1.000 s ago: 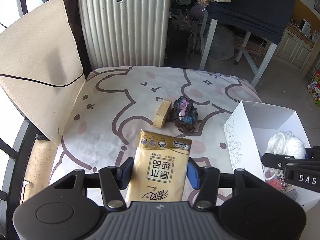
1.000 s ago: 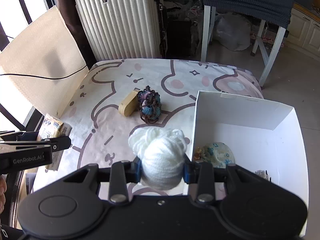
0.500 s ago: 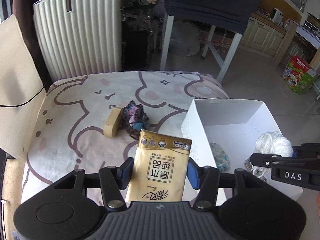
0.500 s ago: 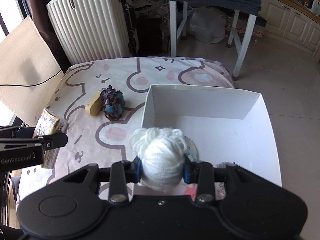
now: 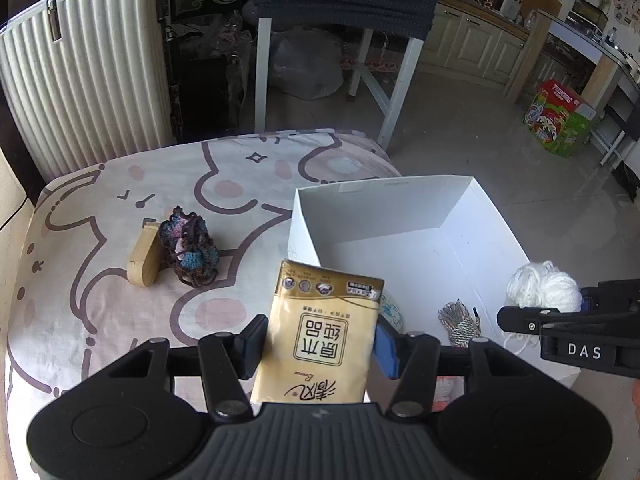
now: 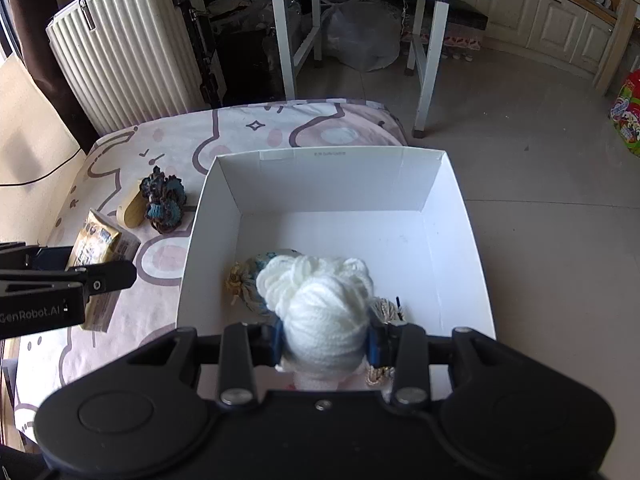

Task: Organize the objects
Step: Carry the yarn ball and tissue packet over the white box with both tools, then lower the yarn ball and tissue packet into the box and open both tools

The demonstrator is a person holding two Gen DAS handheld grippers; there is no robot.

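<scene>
Left gripper [image 5: 318,350]: clenched on a gold tissue pack [image 5: 322,332], held over the bedspread [image 5: 120,312], the white box [image 5: 400,200] ahead to its right.
Right gripper [image 6: 325,340]: grasping a white yarn ball [image 6: 320,304] above the box's near end.
Crocheted piece [image 5: 188,250]: ahead-left of the left gripper, touching a wooden block [image 5: 144,260].

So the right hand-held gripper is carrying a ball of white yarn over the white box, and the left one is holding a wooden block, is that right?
Not quite. The left hand-held gripper holds a gold tissue pack, not a wooden block; the left wrist view shows it. The wooden block lies on the table. The right hand-held gripper does carry white yarn over the white box.
</scene>
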